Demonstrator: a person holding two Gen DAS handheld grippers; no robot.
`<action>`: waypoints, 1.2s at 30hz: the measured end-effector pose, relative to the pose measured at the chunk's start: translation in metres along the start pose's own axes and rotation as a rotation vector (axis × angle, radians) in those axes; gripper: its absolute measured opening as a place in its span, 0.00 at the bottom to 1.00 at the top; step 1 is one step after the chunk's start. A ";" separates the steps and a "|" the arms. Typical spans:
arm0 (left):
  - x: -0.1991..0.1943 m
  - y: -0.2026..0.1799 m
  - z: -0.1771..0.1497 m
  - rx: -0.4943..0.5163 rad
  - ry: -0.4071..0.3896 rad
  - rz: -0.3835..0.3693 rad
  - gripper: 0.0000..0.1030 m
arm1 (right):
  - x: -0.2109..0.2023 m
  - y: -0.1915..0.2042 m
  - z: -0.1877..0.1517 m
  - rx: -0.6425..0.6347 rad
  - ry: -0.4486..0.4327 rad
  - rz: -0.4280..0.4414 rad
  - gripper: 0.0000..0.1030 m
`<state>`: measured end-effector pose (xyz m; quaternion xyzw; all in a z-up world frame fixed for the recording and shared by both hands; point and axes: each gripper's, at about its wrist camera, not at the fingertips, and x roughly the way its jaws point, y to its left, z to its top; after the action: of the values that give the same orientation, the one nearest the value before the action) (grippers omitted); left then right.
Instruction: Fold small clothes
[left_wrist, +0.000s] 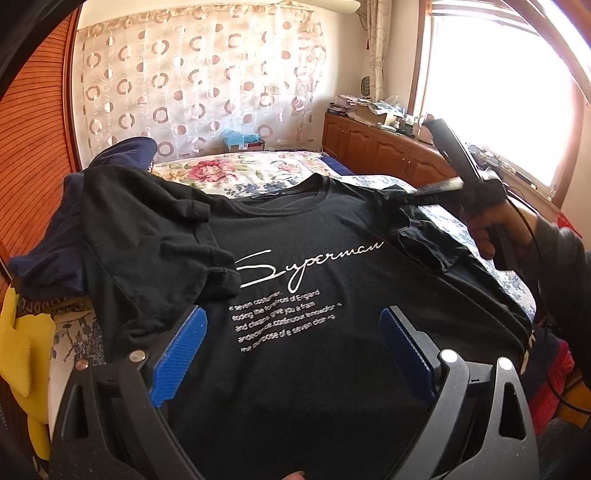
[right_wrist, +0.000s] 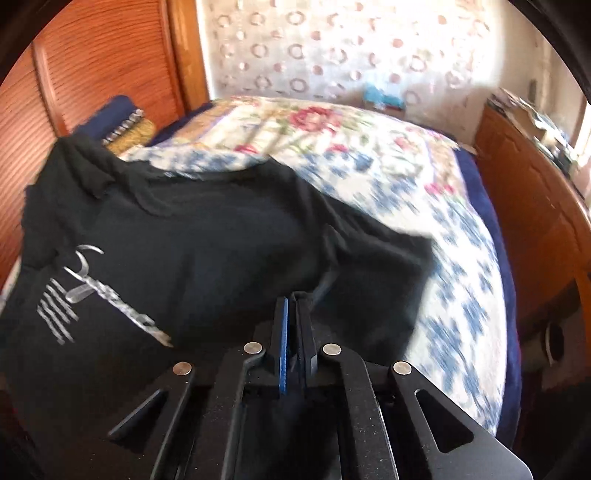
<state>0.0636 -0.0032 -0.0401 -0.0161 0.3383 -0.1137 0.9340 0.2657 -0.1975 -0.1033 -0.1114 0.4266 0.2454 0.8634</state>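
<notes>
Left tongs (left_wrist: 291, 347) spread wide, two blue pads (left_wrist: 177, 354) apart with nothing between them, hovering over the lower chest of one black t-shirt (left_wrist: 295, 266). Right tongs (right_wrist: 293, 328) pinched together, blue pad faces nearly meeting, a fold of the shirt's black fabric clamped at the tips; from the left wrist view the same right tongs (left_wrist: 402, 201) grip the shirt at the shoulder/sleeve by the collar, sleeve bunched below them. One hand (left_wrist: 491, 229) visible on the right tool's handle. T-shirt lies front up on the bed (left_wrist: 258, 173), collar toward the far edge, hem toward the near edge, white "Superman" script plus five lines of small white print on the chest. Its other sleeve is rumpled and folded inward near the bed's left edge. Right wrist view is motion-blurred, shirt (right_wrist: 207, 236) covers the near left part of the bed (right_wrist: 424, 192), floral cover bare toward the far and right edges. One navy garment (left_wrist: 122, 151) heaped at the far left corner behind the shirt. One yellow cloth (left_wrist: 22, 343) hanging by the near left edge. One wooden cabinet (left_wrist: 376, 147) along the right side with clutter on top, exact items too small to count. One circle-patterned curtain (left_wrist: 199, 74) behind the bed.
</notes>
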 end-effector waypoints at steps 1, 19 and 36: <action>0.000 0.002 -0.001 -0.005 0.003 -0.004 0.93 | 0.002 0.007 0.008 -0.008 -0.003 0.008 0.01; -0.006 0.038 0.007 -0.044 -0.025 0.031 0.93 | 0.000 0.034 0.035 -0.056 -0.088 -0.034 0.41; 0.017 0.138 0.085 -0.034 -0.034 0.172 0.90 | 0.009 -0.080 -0.011 0.117 -0.049 -0.158 0.45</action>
<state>0.1580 0.1231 -0.0002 -0.0049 0.3246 -0.0269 0.9454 0.3045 -0.2675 -0.1190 -0.0881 0.4087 0.1538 0.8953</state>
